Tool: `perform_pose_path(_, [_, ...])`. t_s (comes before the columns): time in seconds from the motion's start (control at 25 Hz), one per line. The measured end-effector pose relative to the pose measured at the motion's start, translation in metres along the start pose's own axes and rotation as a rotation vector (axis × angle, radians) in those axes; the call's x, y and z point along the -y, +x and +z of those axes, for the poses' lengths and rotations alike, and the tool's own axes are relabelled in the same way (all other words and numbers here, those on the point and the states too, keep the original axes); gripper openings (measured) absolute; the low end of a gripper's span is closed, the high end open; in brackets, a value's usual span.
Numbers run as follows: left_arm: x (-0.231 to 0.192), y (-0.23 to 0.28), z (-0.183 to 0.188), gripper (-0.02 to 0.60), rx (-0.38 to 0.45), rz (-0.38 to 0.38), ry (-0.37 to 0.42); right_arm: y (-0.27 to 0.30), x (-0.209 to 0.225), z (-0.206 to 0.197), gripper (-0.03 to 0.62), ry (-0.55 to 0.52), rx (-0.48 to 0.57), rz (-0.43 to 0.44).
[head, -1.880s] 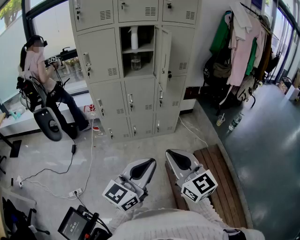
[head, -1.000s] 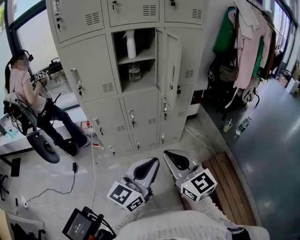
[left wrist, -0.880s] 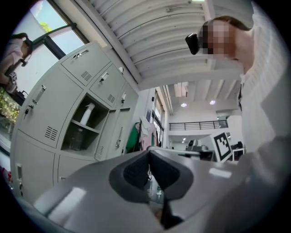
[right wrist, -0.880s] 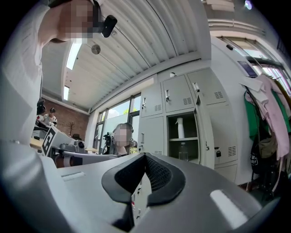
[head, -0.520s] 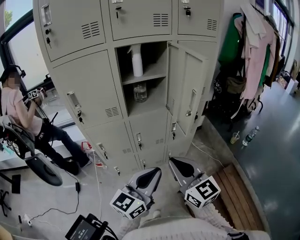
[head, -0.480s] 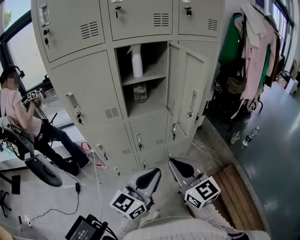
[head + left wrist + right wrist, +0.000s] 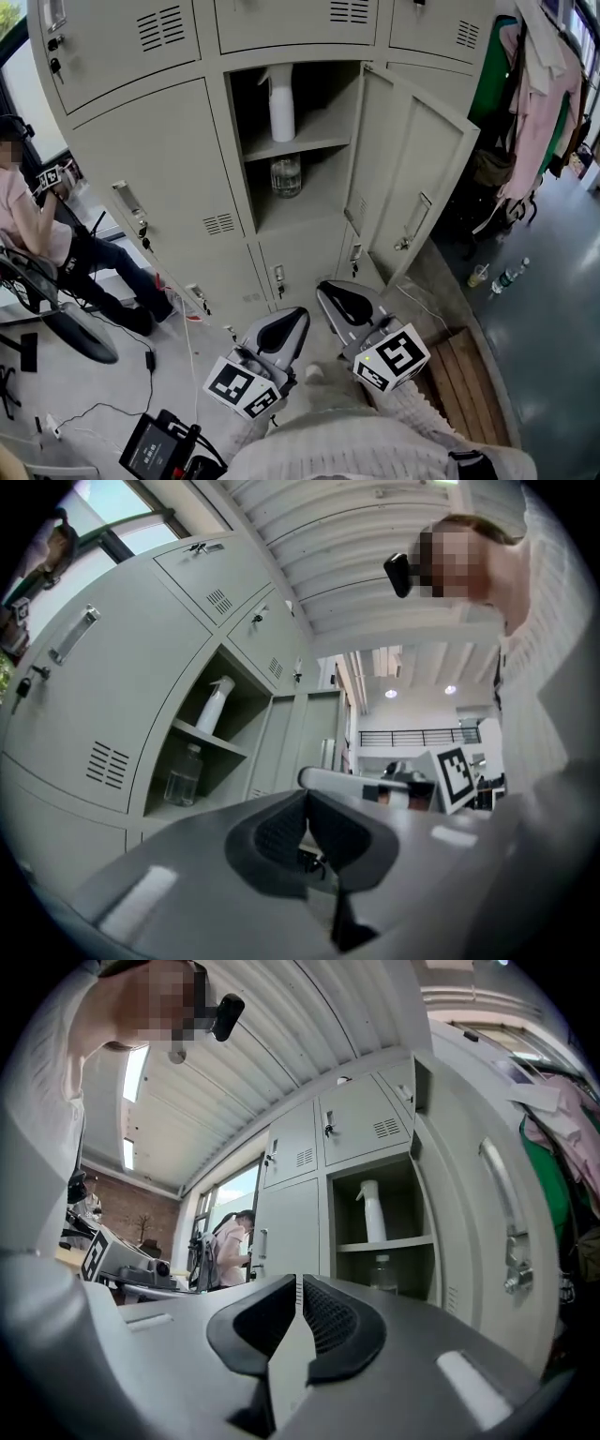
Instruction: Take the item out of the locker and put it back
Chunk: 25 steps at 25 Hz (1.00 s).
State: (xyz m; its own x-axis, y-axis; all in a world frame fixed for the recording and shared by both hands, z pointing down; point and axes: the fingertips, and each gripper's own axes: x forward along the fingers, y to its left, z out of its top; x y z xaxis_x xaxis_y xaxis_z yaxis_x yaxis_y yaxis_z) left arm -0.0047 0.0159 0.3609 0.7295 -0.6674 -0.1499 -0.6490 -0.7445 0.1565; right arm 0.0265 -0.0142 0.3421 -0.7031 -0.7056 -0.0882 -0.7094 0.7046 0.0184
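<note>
Left gripper point(image 7: 295, 321) is held pressed together. Right gripper point(image 7: 330, 292) has just been parted slightly, nothing between. Bottle point(image 7: 285, 175) is seen untouched on locker point(image 7: 305, 204) shelf. Door point(image 7: 412, 178) may be struck by a wide reach.

Left gripper point(image 7: 284, 326) closed; right gripper point(image 7: 339, 302) opening

Locker block point(image 7: 169, 141): top row cut by head view's upper edge. Seated person point(image 7: 28, 216): half cut by left edge, face blurred over. Hanging clothes point(image 7: 548, 89): cut at right edge. Clear bottle point(image 7: 286, 175) on lower shelf point(image 7: 305, 202): label, contents too small to tell. Tablet point(image 7: 150, 455) on floor point(image 7: 94, 394): screen unreadable, bottom cut by lower edge.
</note>
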Motion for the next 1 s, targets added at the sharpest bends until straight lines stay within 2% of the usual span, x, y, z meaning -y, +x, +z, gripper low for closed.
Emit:
perform_pose_path(0.32, [-0.065, 0.058, 0.027, 0.008, 0.056, 0.081, 0.055, 0.065, 0.055, 0.012, 0.023, -0.022, 0.027, 0.035])
perform_pose_path(0.6, [-0.095, 0.083, 0.029, 0.008, 0.081, 0.129, 0.048, 0.094, 0.079, 0.011, 0.021, -0.041, 0.027, 0.085])
perform_pose_path(0.8, [-0.111, 0.089, 0.036, 0.008, 0.086, 0.135, 0.057, 0.112, 0.090, 0.007, 0.021, -0.035, 0.009, 0.066])
perform_pose_path(1.0, [-0.122, 0.096, 0.046, 0.008, 0.077, 0.108, 0.079, 0.131, 0.101, 0.012, 0.021, -0.026, 0.022, 0.035])
